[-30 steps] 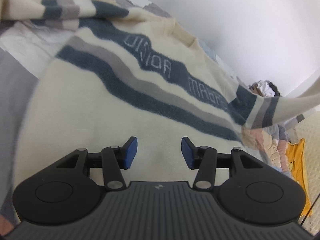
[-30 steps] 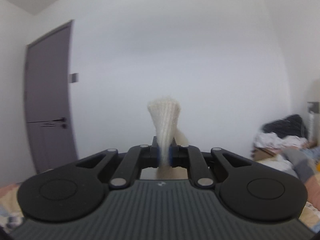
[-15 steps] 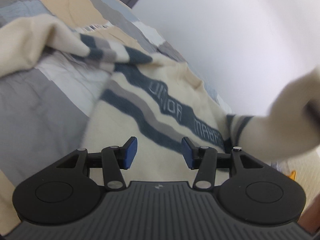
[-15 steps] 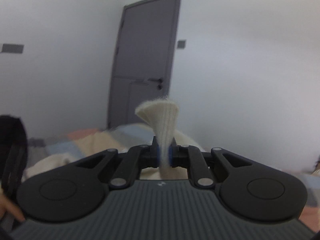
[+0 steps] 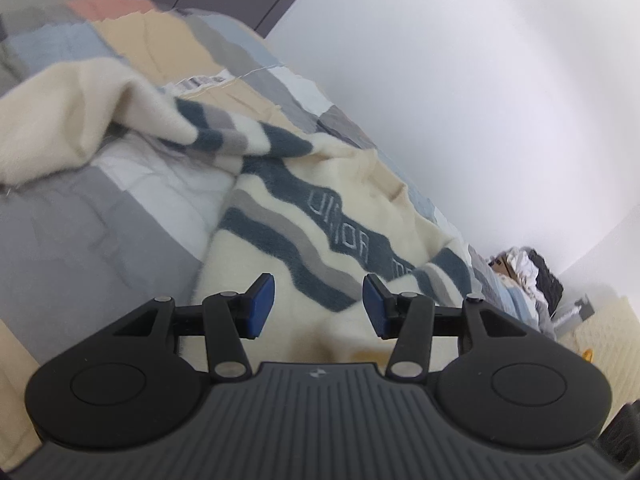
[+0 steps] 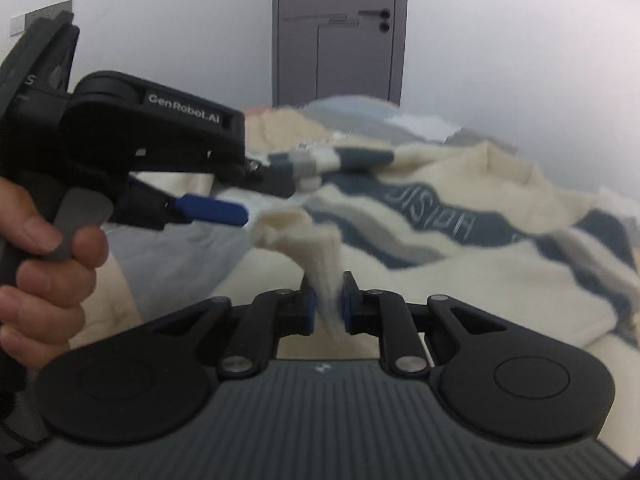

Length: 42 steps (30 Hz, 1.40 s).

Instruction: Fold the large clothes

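White walls and a grey door (image 6: 339, 32) are backing a bed (image 5: 100, 240) w/ a patchwork cover in grey, tan and pale blue. Lying across it, front up, is the sweater (image 5: 320, 216): cream knit w/ dark blue and grey stripes and lettering across the chest. Its body is filling the near-right of the bed; the neck is pointing to the far wall side.

One sleeve (image 5: 132, 120) is already lying folded in over the far left, striped part bent back toward the chest, prob. the first fold of the job.

Right gripper (image 6: 328, 306) is sitting low over the sweater's near part w/ the cuff (image 6: 304, 236) of the other sleeve standing up between its pads. Jaws have just been opening a little; cuff is between them, and it looks like the pads are only barely touching it, so I'm reading this as the start of a release, w/ the sleeve being laid across the body.

Left gripper (image 5: 318, 312) is hovering just above the sweater's near-left part, fingers half open, nothing between them, not touching the knit. In the right view it's coming in from the left, a hand (image 6: 44, 264) squeezing its trigger. It's prob. waiting there to take the hem or side for the next fold.

Far right, a clothes pile (image 5: 528, 268) is sitting beyond the bed.
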Tool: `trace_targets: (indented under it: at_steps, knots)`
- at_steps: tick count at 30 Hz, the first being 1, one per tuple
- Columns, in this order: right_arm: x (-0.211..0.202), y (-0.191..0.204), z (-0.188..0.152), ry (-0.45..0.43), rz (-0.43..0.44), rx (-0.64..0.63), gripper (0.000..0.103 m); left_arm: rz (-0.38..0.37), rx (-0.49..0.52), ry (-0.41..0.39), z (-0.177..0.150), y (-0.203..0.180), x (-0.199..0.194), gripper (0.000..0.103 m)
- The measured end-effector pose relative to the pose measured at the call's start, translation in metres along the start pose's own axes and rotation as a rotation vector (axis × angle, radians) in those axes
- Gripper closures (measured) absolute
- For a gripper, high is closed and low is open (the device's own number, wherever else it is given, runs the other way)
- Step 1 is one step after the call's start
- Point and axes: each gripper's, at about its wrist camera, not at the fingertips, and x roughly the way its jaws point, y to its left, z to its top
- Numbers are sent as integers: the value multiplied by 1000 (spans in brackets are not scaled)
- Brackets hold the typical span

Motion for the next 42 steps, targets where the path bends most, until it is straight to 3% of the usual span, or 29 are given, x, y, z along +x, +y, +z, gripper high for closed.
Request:
trace_targets:
  at_steps: [4, 6, 10, 19, 23, 28, 32, 38, 42]
  knots:
    - [-16, 2, 1, 7, 23, -29, 64, -9, 65, -4, -6, -13, -1, 48]
    - [-28, 0, -2, 14, 49, -8, 61, -10, 97, -4, -11, -19, -2, 48]
    - [-35, -13, -4, 20, 21, 41, 61, -18, 159, 9, -19, -32, 2, 48]
    - [-23, -84, -12, -2, -197, 328, 61, 2, 309, 75, -45, -57, 26, 48]
    - [-16, -107, -14, -18, -265, 354, 62, 57, 418, 66, -56, -66, 40, 48]
    - [3, -121, -24, -1, -272, 393, 62, 88, 478, 110, -67, -69, 64, 48]
    - [20, -127, -35, 51, -274, 404, 63, 133, 468, 197, -78, -61, 83, 48]
    - [42, -132, -48, 132, -268, 352, 63, 160, 506, 182, -84, -66, 87, 48]
    - [42, -130, -47, 139, -274, 351, 63, 140, 483, 92, -79, -67, 73, 48]
